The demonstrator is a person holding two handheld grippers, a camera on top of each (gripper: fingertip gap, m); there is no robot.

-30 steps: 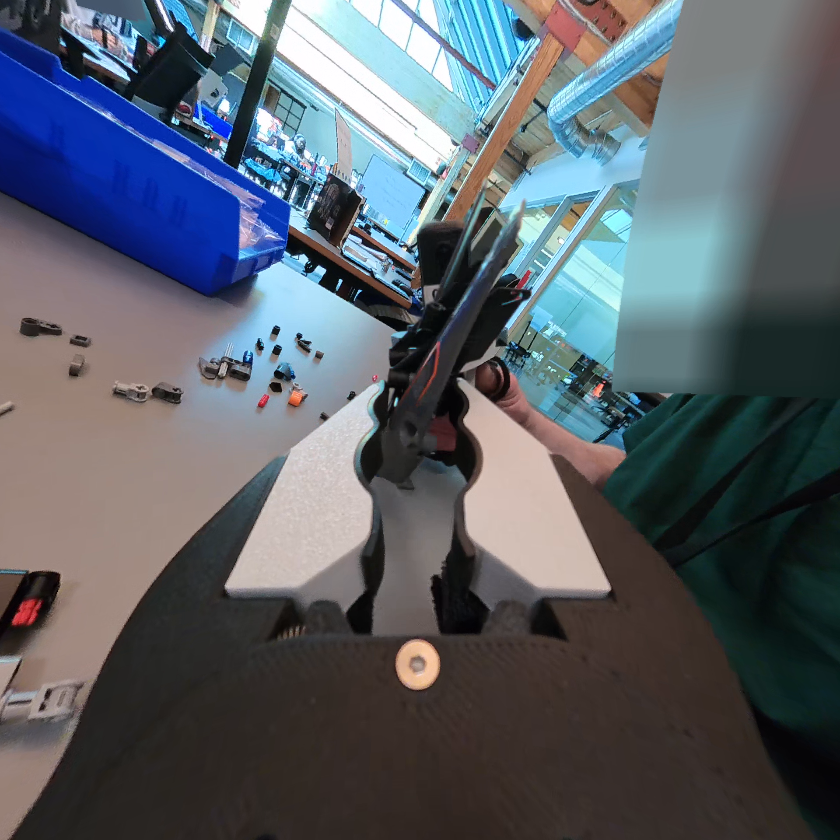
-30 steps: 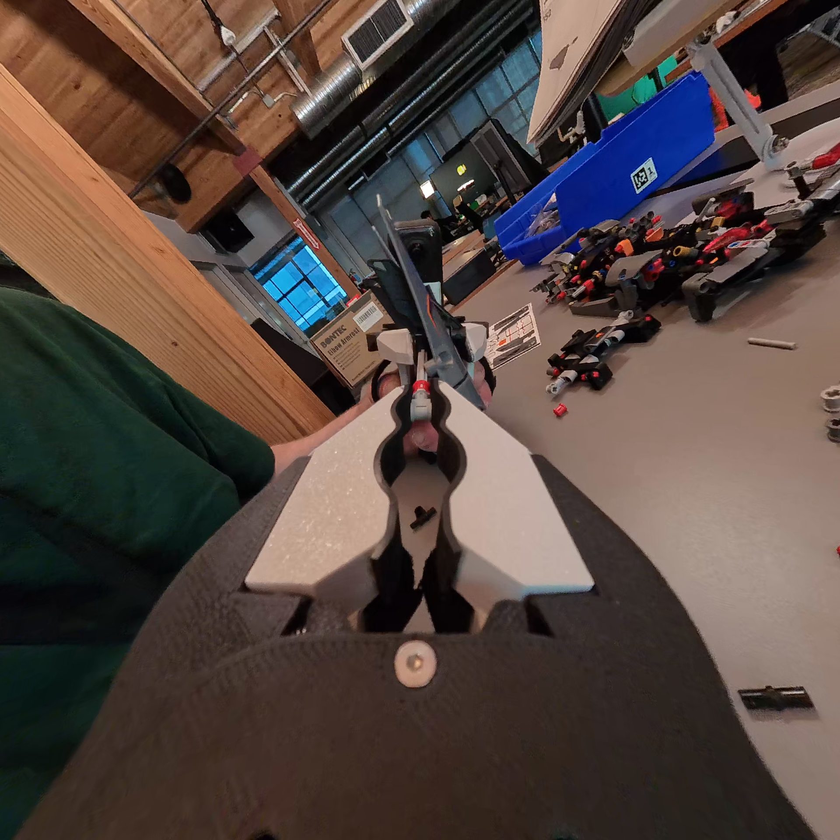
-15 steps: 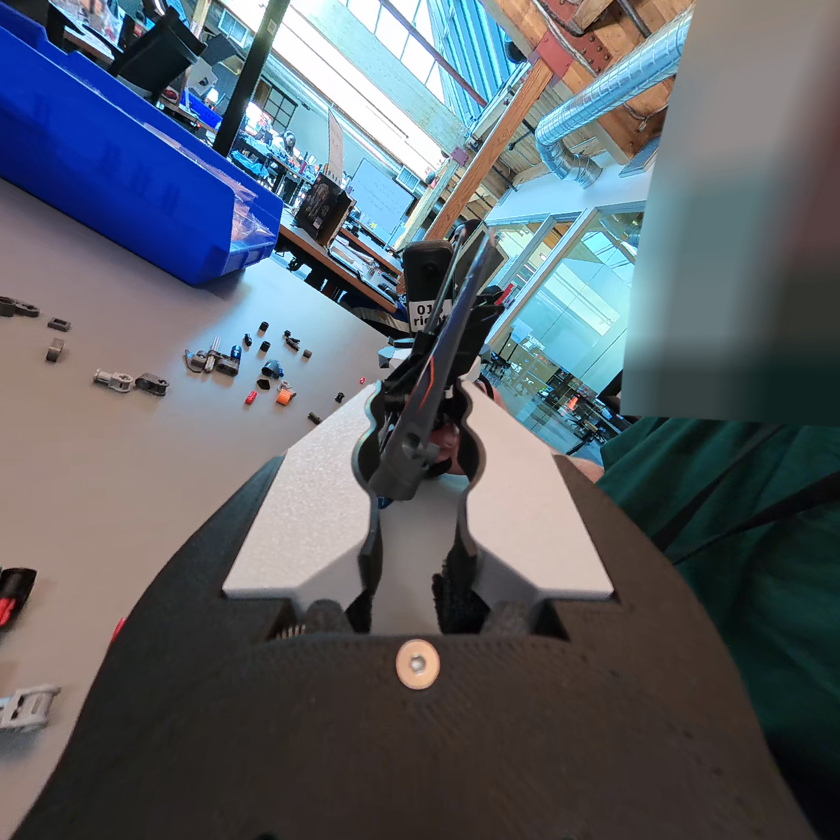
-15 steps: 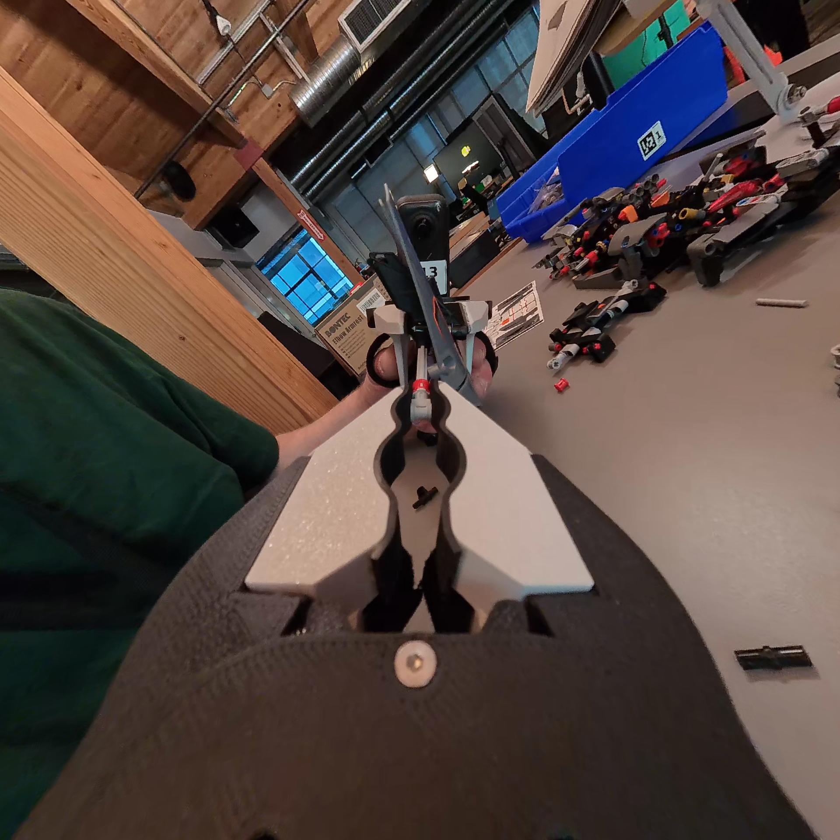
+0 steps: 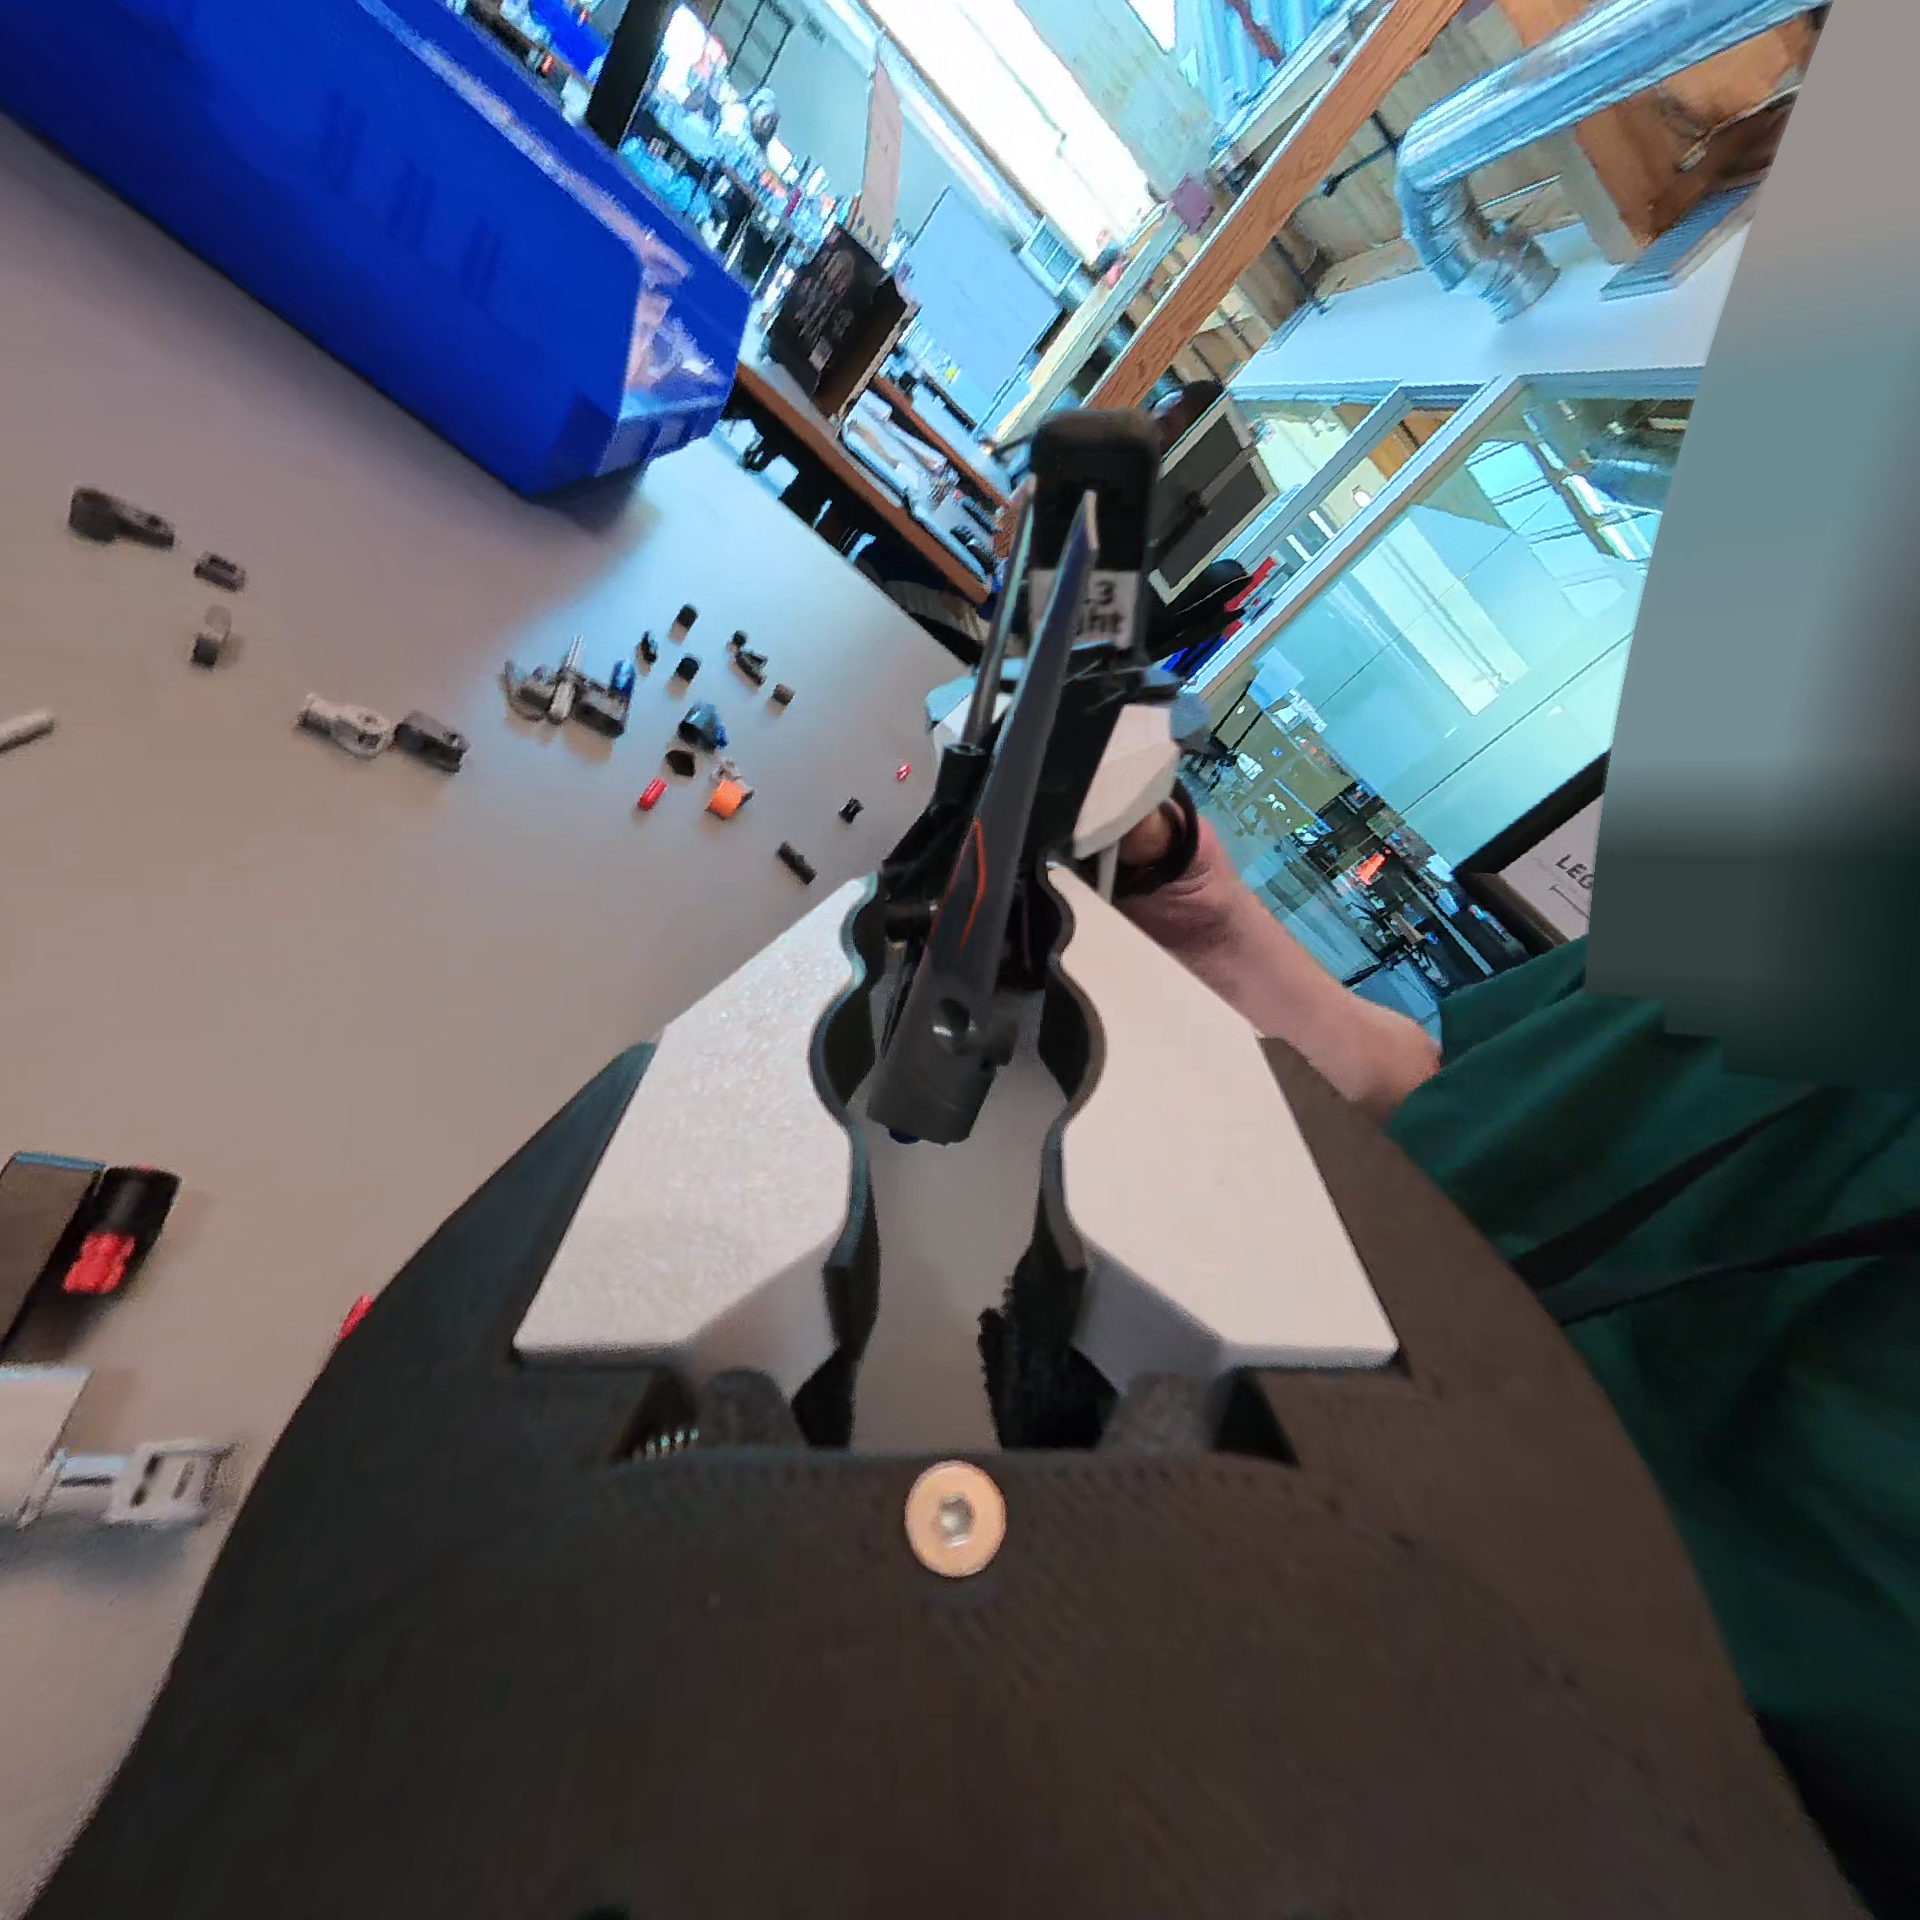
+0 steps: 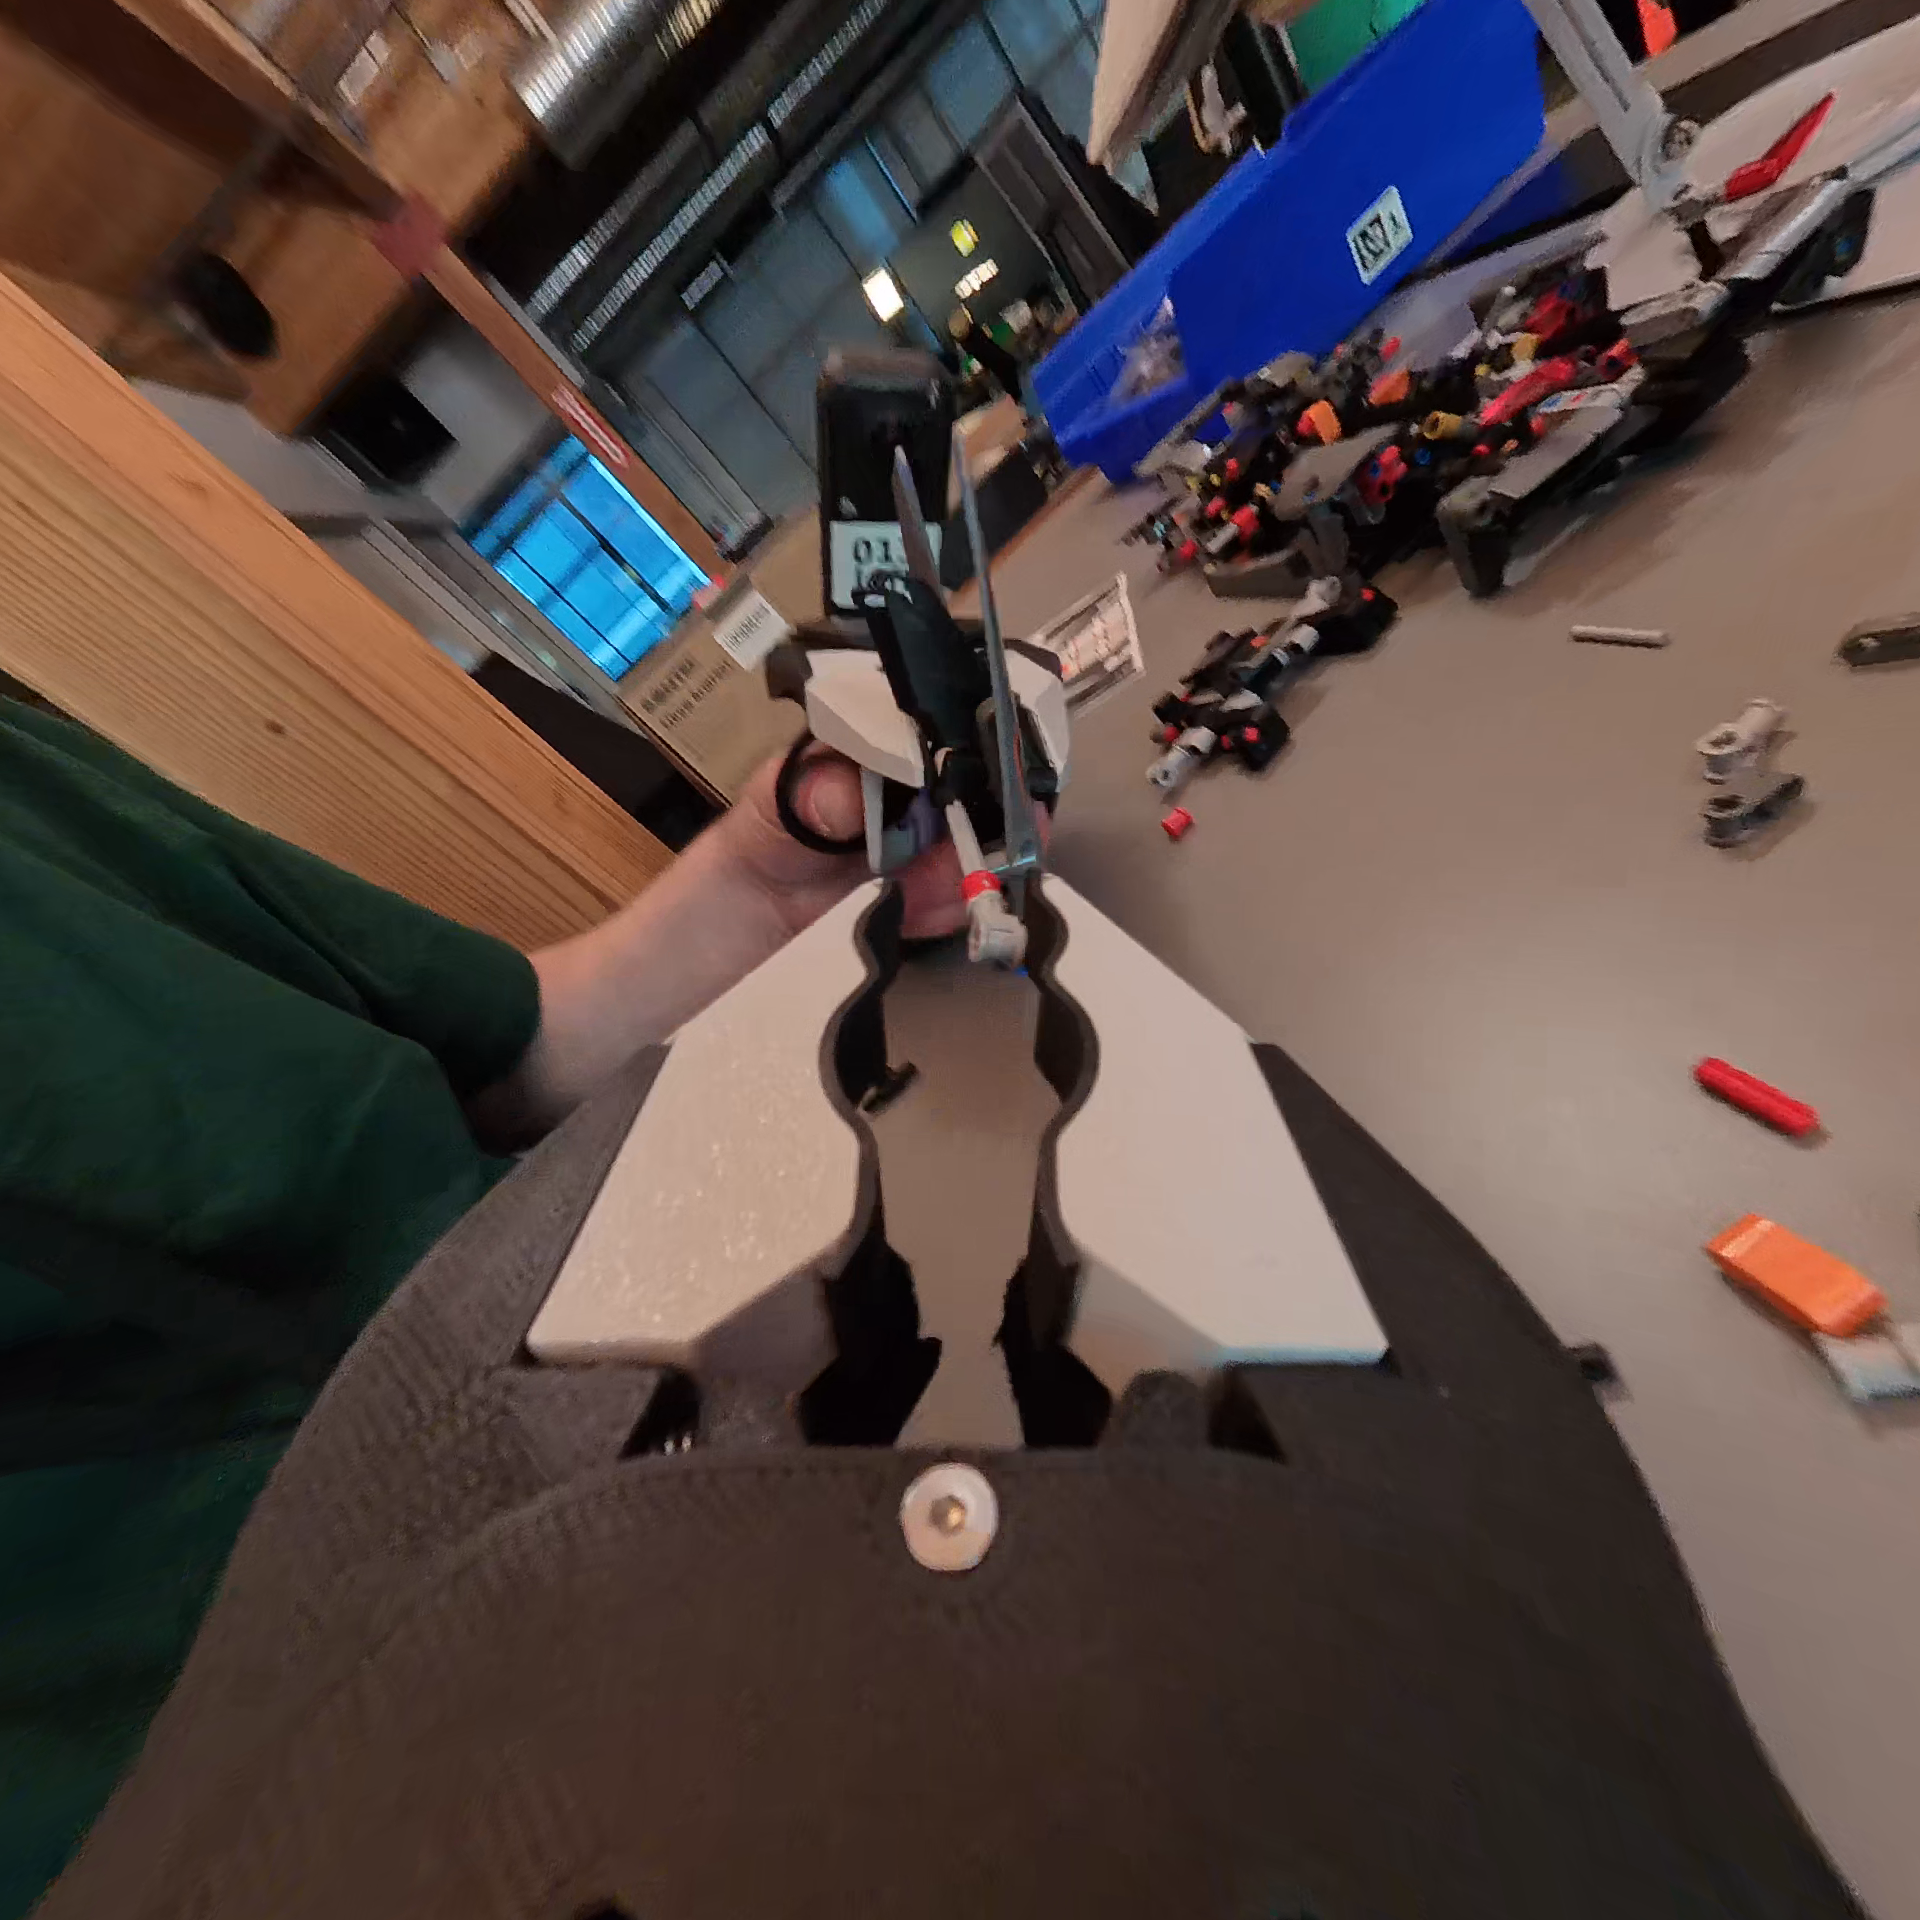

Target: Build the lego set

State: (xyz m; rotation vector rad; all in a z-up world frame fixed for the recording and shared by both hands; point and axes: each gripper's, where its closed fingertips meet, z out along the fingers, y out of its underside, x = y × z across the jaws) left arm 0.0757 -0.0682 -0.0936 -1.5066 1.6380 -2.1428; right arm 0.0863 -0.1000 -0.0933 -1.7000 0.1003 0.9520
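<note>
Both hand-held grippers are facing each other above the surface (image 5: 312,987). The left hand-held gripper (image 5: 951,997) is clamping the grey lego assembly (image 5: 966,935); the right hand-held gripper (image 6: 961,925) is pinching its white rod end (image 6: 987,914). Twisting risks popping pins loose.

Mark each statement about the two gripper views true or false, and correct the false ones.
1. The left gripper grips a dark grey lego assembly between its fingers. True.
2. The blue bin in the left wrist view sits on the floor. False: it sits on the grey table.
3. An orange piece lies on the table to the right of the right gripper. True.
4. The table in the right wrist view holds no loose parts. False: a pile of lego parts lies near a blue bin.
5. The person wears a red sleeve. False: the sleeve is green.
</note>
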